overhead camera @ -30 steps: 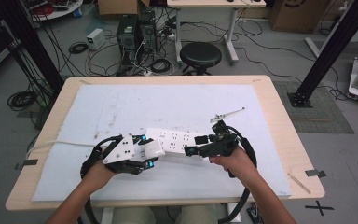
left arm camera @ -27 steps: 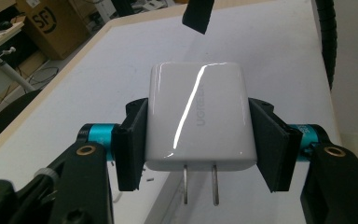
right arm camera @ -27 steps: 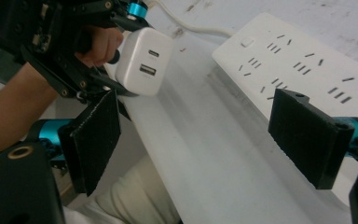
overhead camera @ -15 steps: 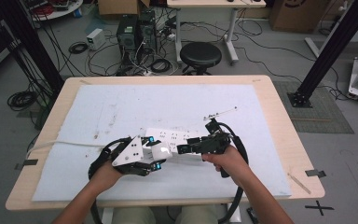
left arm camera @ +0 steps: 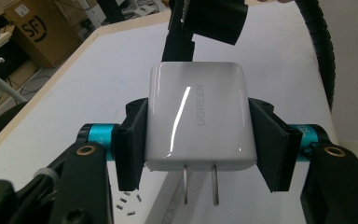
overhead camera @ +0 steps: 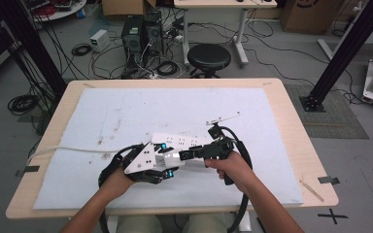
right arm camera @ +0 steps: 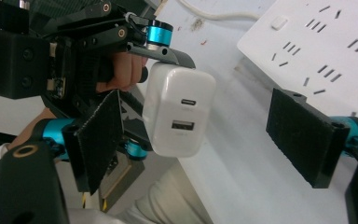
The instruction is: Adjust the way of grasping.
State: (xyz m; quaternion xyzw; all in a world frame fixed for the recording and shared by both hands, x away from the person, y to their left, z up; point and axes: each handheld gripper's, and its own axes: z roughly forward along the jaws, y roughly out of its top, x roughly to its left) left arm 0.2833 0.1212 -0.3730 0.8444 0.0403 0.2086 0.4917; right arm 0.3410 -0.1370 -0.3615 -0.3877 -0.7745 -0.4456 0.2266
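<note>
A white charger block [left arm camera: 198,116] marked UGREEN sits squeezed between the pads of my left gripper [left arm camera: 198,140], its two metal prongs [left arm camera: 200,184] pointing back at the camera. In the high view the left gripper [overhead camera: 167,162] holds the charger [overhead camera: 172,156] just above the near end of a white power strip [overhead camera: 187,141]. My right gripper [right arm camera: 203,140] is open, its two pads on either side of the charger's port end [right arm camera: 177,112] without touching it. In the high view the right gripper [overhead camera: 183,155] faces the left one.
The power strip's white cable [overhead camera: 63,149] runs left across the white mat [overhead camera: 126,111] covering the wooden table [overhead camera: 296,145]. A stool [overhead camera: 209,57] and computer cases [overhead camera: 133,34] stand on the floor beyond the far edge. Several sockets [right arm camera: 326,70] lie under the right jaw.
The two grippers have drawn slightly closer together, left one shifting right, right one shifting left. The charger has stayed in the left gripper throughout.
</note>
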